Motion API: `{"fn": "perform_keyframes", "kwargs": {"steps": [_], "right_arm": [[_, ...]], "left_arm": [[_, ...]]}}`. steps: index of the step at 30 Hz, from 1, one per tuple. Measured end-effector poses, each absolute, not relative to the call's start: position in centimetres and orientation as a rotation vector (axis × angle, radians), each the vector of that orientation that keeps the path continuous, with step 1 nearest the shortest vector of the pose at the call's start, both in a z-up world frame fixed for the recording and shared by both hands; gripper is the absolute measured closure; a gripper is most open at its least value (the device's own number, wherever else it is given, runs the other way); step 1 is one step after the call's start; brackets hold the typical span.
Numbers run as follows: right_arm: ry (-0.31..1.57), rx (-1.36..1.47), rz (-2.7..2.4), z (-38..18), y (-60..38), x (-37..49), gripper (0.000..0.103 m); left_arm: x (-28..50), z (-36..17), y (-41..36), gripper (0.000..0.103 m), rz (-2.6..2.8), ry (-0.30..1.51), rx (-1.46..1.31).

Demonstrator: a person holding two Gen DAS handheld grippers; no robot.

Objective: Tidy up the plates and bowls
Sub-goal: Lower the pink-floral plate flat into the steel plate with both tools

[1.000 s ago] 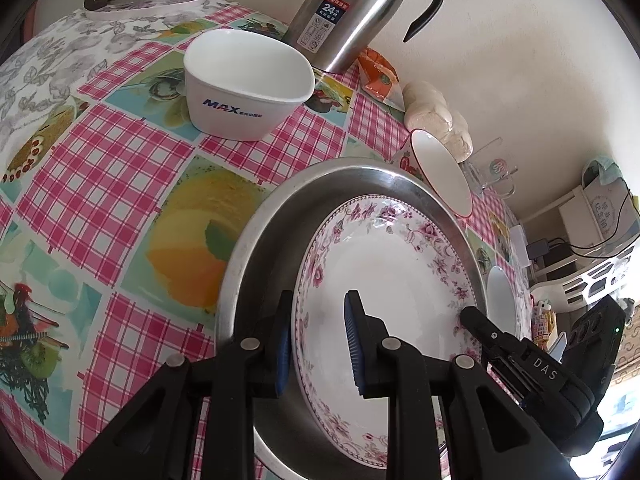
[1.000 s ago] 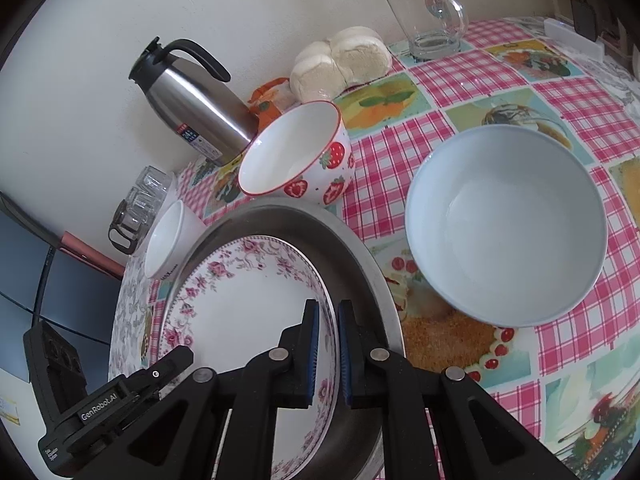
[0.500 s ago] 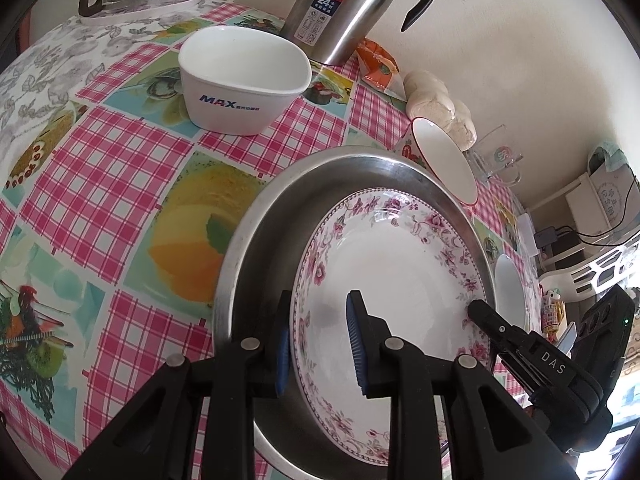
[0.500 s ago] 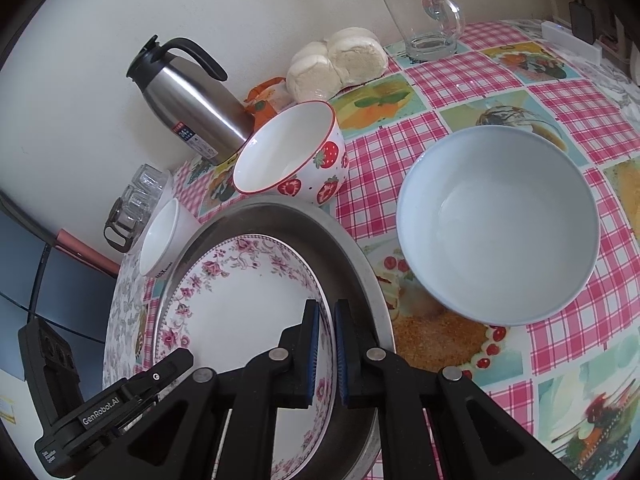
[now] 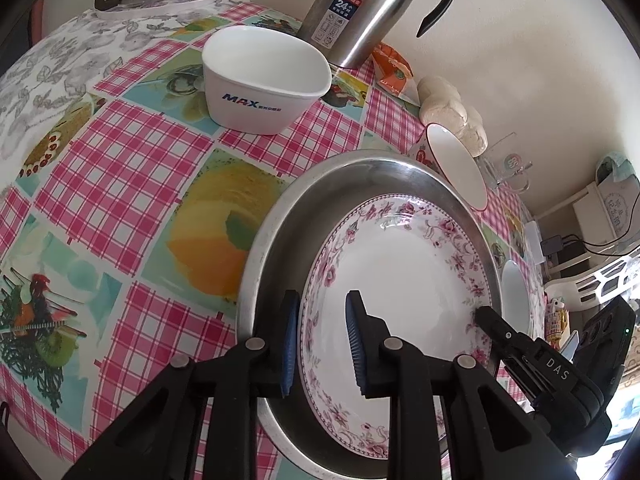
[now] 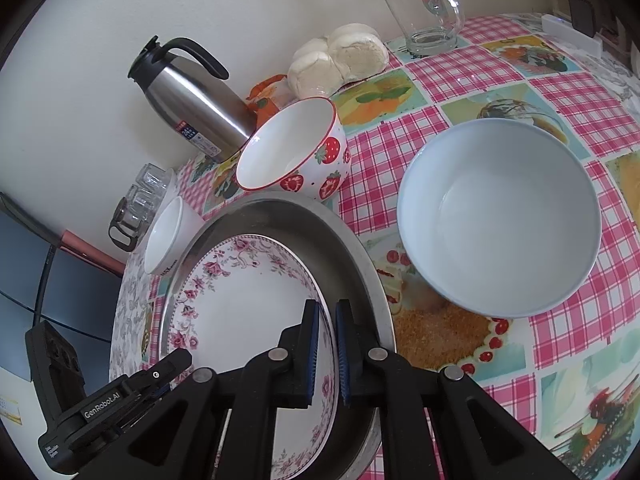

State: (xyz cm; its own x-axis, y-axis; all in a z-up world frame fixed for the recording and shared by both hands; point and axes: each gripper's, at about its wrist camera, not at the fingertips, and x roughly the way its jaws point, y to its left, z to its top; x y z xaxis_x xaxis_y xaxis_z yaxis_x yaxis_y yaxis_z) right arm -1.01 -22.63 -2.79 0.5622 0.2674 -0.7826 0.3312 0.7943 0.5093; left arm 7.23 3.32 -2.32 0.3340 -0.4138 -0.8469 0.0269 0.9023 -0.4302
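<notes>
Little is changed since the earlier frames: the floral-rimmed white plate [image 6: 248,312] is kept pinched at opposite rim edges by the right gripper [image 6: 327,356] and left gripper [image 5: 322,344], low in frame, seemingly for level seating in the round steel basin [image 6: 352,264].

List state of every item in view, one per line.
Floral plate: inside steel pan, clamped at both rims.
Steel pan: on table.
Left tongs: shut on plate rim.
Right tongs: shut on plate rim.
Strawberry bowl: upright, empty.
Pale blue bowl: upright, empty.
MAX bowl: upright, empty.
Glass mug: upright, empty.
Thermos: upright.
</notes>
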Motion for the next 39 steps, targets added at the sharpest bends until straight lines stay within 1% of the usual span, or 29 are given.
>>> {"fn": "perform_keyframes", "kwargs": {"steps": [9, 11, 13, 19, 20, 32, 39], "right_arm": [[1.013, 0.663, -0.036, -2.8, -22.3, -1.1, 0.092], [1.021, 0.656, -0.032, -2.8, -22.2, -1.1, 0.092], [1.026, 0.656, -0.027, -2.9, -22.1, -1.1, 0.092], [1.042, 0.594, -0.024, -2.7, -21.6, -0.9, 0.093], [1.042, 0.587, -0.016, -2.6, -21.4, -0.9, 0.090], [1.008, 0.572, -0.032, -2.5, -21.4, -0.6, 0.089], [1.028, 0.561, -0.038, -2.5, -21.4, -0.5, 0.090]], "left_arm": [[7.1, -2.5, 3.6, 0.080, -0.274, 1.230, -0.393], [7.0, -2.5, 3.7, 0.083, -0.264, 1.238, -0.386], [6.8, -2.4, 3.9, 0.083, -0.259, 1.244, -0.397], [6.7, -2.4, 4.1, 0.083, -0.264, 1.255, -0.414], [6.7, -2.4, 4.2, 0.083, -0.267, 1.252, -0.417], [7.1, -2.6, 4.5, 0.082, -0.292, 1.221, -0.496], [7.2, -2.6, 4.2, 0.078, -0.298, 1.230, -0.477]]}}
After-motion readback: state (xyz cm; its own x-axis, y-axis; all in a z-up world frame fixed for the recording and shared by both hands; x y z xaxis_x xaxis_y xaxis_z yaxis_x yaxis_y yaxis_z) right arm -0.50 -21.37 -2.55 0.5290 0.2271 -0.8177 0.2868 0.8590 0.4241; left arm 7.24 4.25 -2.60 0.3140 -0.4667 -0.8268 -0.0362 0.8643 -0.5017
